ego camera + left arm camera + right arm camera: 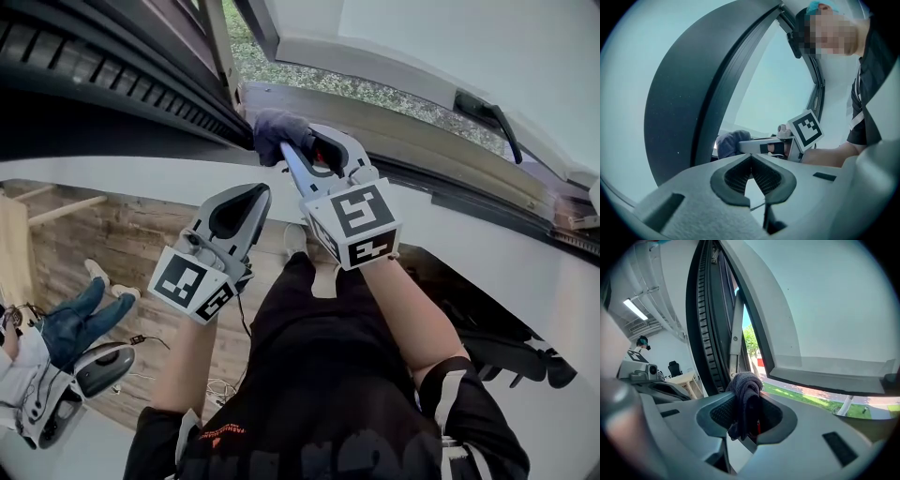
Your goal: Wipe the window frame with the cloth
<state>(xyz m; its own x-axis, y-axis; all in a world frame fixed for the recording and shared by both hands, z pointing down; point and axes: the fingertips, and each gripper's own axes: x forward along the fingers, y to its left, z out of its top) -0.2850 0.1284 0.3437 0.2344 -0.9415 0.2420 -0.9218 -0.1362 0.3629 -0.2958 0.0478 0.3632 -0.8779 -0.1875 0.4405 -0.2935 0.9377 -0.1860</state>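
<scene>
My right gripper (286,150) is shut on a dark grey cloth (277,131), which bunches out past the jaw tips against the lower window frame (422,155). In the right gripper view the cloth (746,392) hangs folded between the jaws of the right gripper (746,414), with the dark ribbed frame upright (705,329) behind. My left gripper (246,199) hangs lower, near the white sill, shut and empty. The left gripper (751,169) shows its ribbed pads meeting at the tips. From it I see the cloth (731,143) and the right gripper's marker cube (806,129).
The window sash (412,47) stands swung open outward with a black handle (487,112); grass lies outside. A white sill (141,173) runs below the frame. At lower left another person's blue-gloved hand (80,319) holds a further gripper (66,384) over a wood-pattern floor.
</scene>
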